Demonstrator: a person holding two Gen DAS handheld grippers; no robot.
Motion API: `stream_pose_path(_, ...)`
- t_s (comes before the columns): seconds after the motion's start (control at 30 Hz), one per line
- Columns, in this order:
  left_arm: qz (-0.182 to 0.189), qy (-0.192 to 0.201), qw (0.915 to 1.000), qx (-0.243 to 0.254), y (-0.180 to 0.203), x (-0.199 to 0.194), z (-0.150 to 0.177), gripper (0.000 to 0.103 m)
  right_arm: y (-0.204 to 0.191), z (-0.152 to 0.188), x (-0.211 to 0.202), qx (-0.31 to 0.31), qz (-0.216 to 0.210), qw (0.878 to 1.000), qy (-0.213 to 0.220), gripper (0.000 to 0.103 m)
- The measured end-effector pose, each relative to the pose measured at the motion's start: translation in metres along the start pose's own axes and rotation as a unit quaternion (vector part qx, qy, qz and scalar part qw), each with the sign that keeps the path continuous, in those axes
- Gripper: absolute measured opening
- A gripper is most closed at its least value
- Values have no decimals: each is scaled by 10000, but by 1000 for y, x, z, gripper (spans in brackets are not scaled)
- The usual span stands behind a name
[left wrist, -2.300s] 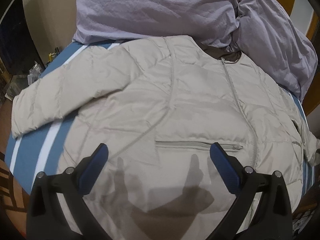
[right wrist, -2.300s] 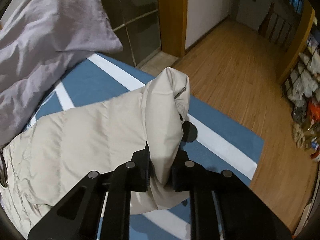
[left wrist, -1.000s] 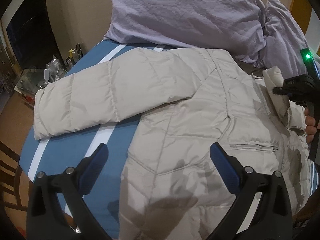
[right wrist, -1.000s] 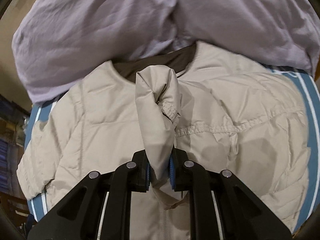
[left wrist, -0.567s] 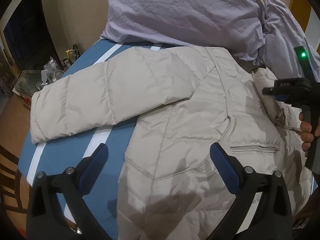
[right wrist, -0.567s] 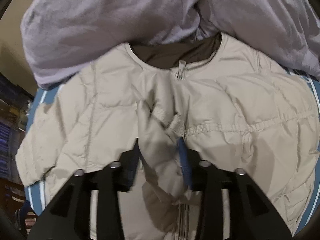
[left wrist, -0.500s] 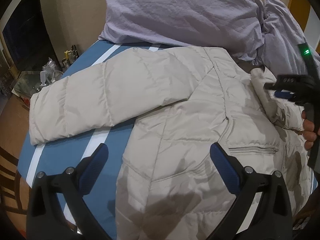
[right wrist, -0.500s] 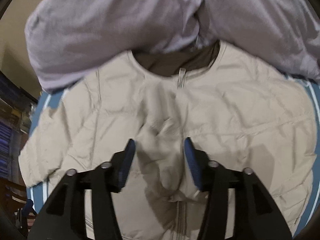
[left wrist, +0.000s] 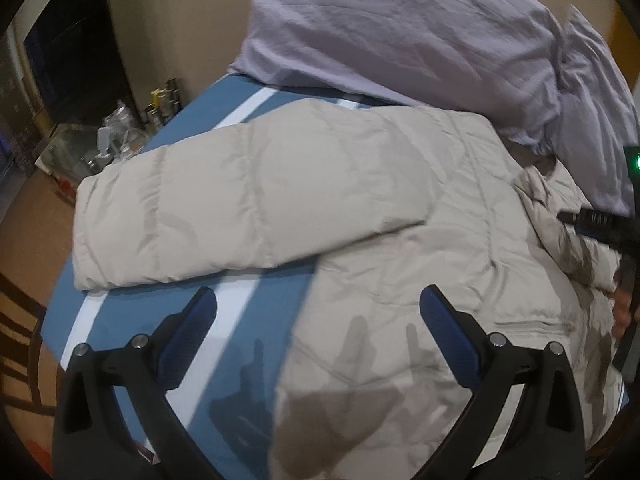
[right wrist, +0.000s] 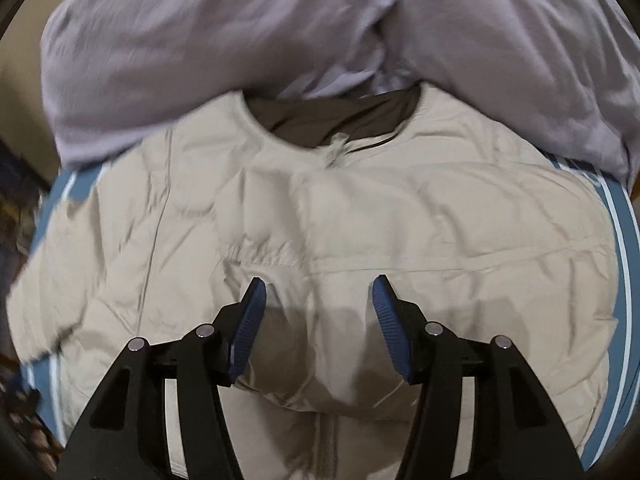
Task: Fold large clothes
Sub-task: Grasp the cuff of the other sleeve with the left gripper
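A beige puffer jacket [left wrist: 400, 248] lies front up on a blue bed with white stripes [left wrist: 132, 320]. Its one sleeve [left wrist: 224, 208] stretches out to the left. The other sleeve [right wrist: 304, 312] lies folded across the chest, below the brown collar lining [right wrist: 340, 120]. My left gripper [left wrist: 316, 308] is open and empty, above the jacket's lower left side. My right gripper [right wrist: 316, 296] is open just over the folded sleeve. It also shows at the right edge of the left wrist view [left wrist: 600, 228].
A lilac duvet [left wrist: 420, 40] is heaped at the head of the bed, against the jacket's collar; it also shows in the right wrist view [right wrist: 280, 28]. Bottles and clutter [left wrist: 132, 124] stand on the floor left of the bed. The bed's edge runs along the left.
My right gripper carried the sleeve over the chest, then opened and let it drop there. My left gripper stayed open and shifted toward the left sleeve.
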State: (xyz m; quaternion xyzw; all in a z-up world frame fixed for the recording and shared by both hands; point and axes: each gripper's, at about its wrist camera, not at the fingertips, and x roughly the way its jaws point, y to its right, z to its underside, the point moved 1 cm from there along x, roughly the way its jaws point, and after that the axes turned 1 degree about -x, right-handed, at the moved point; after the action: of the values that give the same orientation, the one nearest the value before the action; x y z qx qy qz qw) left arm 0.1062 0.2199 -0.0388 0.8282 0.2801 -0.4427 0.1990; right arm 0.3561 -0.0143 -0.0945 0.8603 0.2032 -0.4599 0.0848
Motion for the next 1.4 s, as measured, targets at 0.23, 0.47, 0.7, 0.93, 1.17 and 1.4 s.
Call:
stream_pose_path(0.23,-310,57,9982,-508,-46,0,-8,101,-17,12,26,-267,310,9991,-69,61)
stream_pose_path(0.47,-491,40,9929,-1079,-99,6,-20,101,-17,11,30,-316,323,9989,-81,63)
stream_pose_path(0.7,-691,13,9856,-1544,-157,19,-36,101,-6,13,5,-63,2,10000,-11,70)
stream_pose_path(0.93,-708,-151,9789,-1912,-199,43,-38,101,3,26,-17,-20,-40,9999,139,71)
stream_pose_path(1.17,-503,-304,9714,-2299,-216,62,-25,93,14,40,-24,26,4,9999,113,71)
stream_pose_path(1.4,-573,-235,9740,-2181,-207,57,-27,53,24,51,-19,171,3,9999,-17,71)
